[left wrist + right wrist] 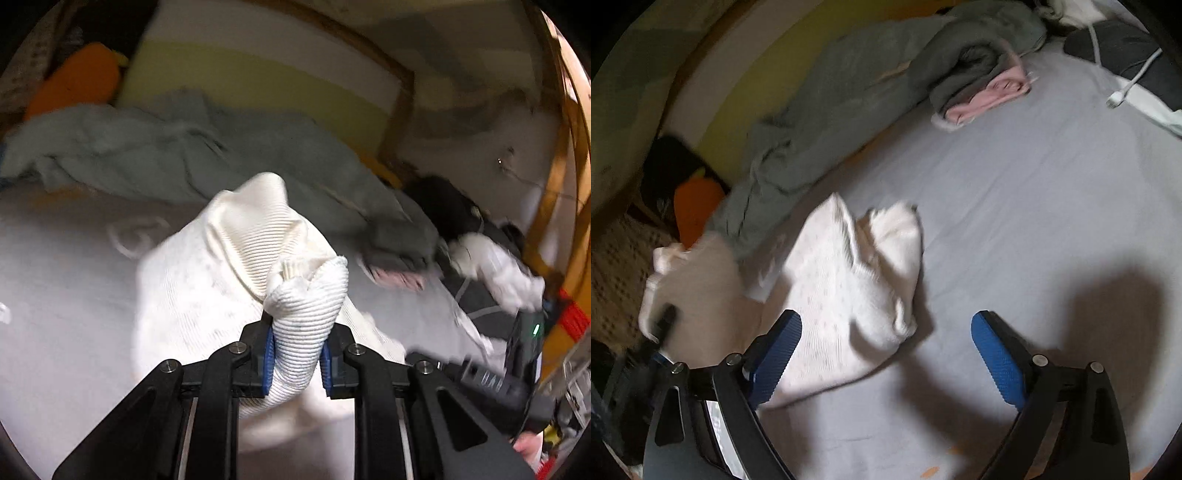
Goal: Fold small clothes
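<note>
A small white ribbed garment (221,258) is bunched up over the pale grey bed sheet (55,266). My left gripper (297,332) is shut on a thick fold of it, which fills the gap between the blue pads. In the right wrist view the same white garment (849,280) lies crumpled on the sheet (1015,192), blurred. My right gripper (886,321) stands open just above its near edge, the left pad over the cloth and the right pad over bare sheet. The right gripper's body (480,373) shows at the right of the left wrist view.
A grey-green blanket (849,81) is heaped along the far side of the bed. Folded grey and pink clothes (982,88) sit behind the garment. An orange cushion (694,210), a dark garment with a white cable (1123,85) and the wooden bed frame (402,107) border the sheet.
</note>
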Tool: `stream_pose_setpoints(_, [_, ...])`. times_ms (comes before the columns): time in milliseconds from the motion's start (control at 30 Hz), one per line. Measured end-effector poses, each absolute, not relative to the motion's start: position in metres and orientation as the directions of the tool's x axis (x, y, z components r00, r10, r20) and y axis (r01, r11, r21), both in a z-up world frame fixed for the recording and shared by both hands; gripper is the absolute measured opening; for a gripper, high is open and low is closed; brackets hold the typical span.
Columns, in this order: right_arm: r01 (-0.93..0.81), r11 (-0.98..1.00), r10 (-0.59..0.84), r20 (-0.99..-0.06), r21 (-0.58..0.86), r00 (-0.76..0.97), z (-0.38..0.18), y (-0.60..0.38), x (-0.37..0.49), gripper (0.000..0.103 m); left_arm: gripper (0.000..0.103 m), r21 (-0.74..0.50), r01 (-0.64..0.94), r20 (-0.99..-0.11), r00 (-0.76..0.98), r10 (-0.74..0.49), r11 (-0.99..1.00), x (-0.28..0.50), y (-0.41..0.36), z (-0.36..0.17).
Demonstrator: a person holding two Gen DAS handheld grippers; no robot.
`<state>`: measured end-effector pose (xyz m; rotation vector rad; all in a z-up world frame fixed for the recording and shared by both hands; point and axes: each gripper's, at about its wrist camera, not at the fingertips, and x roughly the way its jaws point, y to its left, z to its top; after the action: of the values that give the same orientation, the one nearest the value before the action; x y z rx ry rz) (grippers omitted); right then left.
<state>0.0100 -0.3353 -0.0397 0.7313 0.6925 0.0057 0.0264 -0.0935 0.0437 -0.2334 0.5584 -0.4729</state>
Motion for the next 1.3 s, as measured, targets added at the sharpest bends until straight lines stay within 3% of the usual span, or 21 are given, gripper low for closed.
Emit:
stream_pose_setpoints(133, [0.263, 0.734, 0.216, -0.582, 0.627, 0.784, -0.041, -0.345, 0.009, 0.095, 0.018, -0.386, 0.341, -0.507, 0.698, -0.506, 0.857, 0.033, -0.112, 0.01])
stream_pose_setpoints(267, [0.279, 0.73, 0.219, -0.6, 0.624, 0.769, -0.046, -0.349, 0.009, 0.095, 0.018, -0.392, 0.353, -0.419, 0.753, -0.507, 0.849, 0.024, -0.114, 0.026])
stream_pose_setpoints(400, [0.292, 0.751, 0.196, -0.622, 0.593, 0.758, -0.046, -0.344, 0.01, 0.095, 0.018, -0.363, 0.353, -0.437, 0.753, -0.492, 0.862, 0.029, -0.112, 0.039])
stream_pose_setpoints(467, [0.289, 0.773, 0.18, -0.631, 0.565, 0.754, -0.044, -0.338, 0.012, 0.092, 0.018, -0.333, 0.334, -0.46, 0.759, -0.462, 0.881, 0.029, -0.11, 0.038])
stream_pose_setpoints(533, [0.264, 0.771, 0.201, -0.616, 0.579, 0.762, -0.044, -0.337, 0.011, 0.082, 0.018, -0.284, 0.32, -0.47, 0.775, -0.422, 0.904, 0.023, -0.111, 0.033])
stream_pose_setpoints(667, [0.15, 0.655, 0.404, -0.511, 0.741, 0.759, -0.057, -0.34, 0.018, 0.079, 0.019, -0.143, 0.318, -0.534, 0.772, -0.343, 0.937, 0.012, -0.117, 0.018])
stream_pose_setpoints(767, [0.161, 0.669, 0.387, -0.525, 0.725, 0.758, -0.059, -0.337, 0.019, 0.077, 0.019, -0.068, 0.277, -0.589, 0.764, -0.263, 0.958, 0.014, -0.12, 0.001])
stream_pose_setpoints(967, [0.146, 0.711, 0.371, -0.543, 0.688, 0.754, -0.056, -0.327, 0.018, 0.076, 0.018, 0.032, 0.15, -0.423, 0.898, -0.123, 0.988, -0.012, -0.09, 0.033])
stream_pose_setpoints(1100, [0.152, 0.71, 0.367, -0.545, 0.688, 0.754, -0.057, -0.327, 0.016, 0.076, 0.018, -0.111, 0.132, -0.369, 0.915, -0.164, 0.985, -0.011, -0.034, 0.072])
stream_pose_setpoints(1300, [0.153, 0.708, 0.369, -0.546, 0.689, 0.753, -0.055, -0.325, 0.015, 0.076, 0.017, 0.014, 0.155, -0.405, 0.904, -0.136, 0.988, 0.006, -0.012, 0.079])
